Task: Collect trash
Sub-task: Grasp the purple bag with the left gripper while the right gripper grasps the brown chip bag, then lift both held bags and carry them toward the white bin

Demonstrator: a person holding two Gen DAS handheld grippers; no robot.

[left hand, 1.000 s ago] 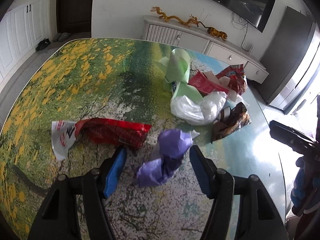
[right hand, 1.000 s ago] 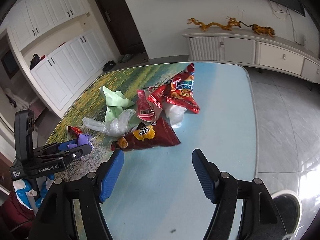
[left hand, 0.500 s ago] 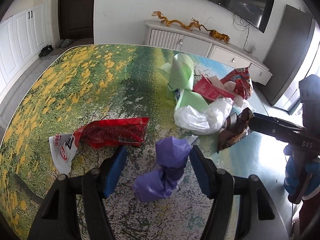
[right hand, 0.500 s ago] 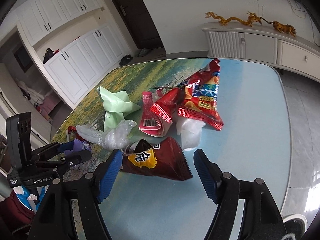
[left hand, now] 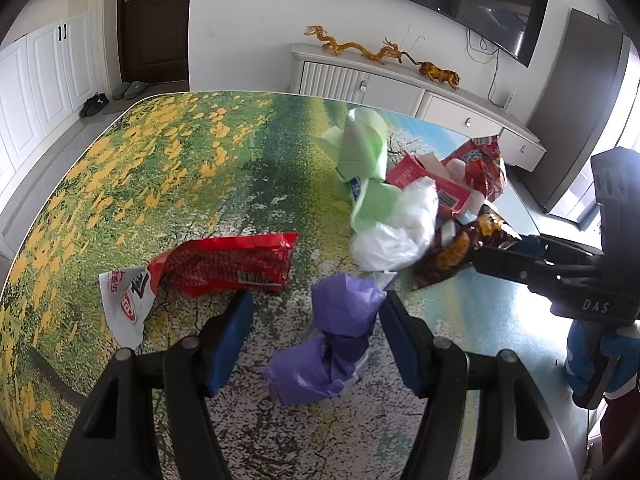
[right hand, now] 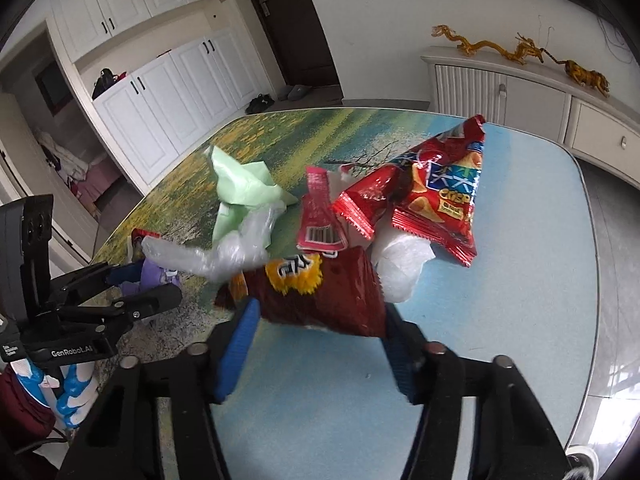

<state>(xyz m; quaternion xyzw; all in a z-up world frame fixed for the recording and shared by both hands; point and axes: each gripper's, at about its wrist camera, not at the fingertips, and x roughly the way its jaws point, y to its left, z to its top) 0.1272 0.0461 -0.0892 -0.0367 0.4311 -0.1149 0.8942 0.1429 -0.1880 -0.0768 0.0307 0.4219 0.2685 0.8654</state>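
Left wrist view: left gripper low over printed table, jaws spread, crumpled purple bag lying between pads, right pad touching or just beside it, left pad apart. Red wrapper just beyond left finger. Green bag and clear plastic bag heaped further back. Right gripper entering from right edge, fingertips at dark brown chip bag

Right wrist view: right gripper jaws closing around brown chip bag, bag between pads, firm pinch not clear. Red crisp bag behind it, white plastic beside
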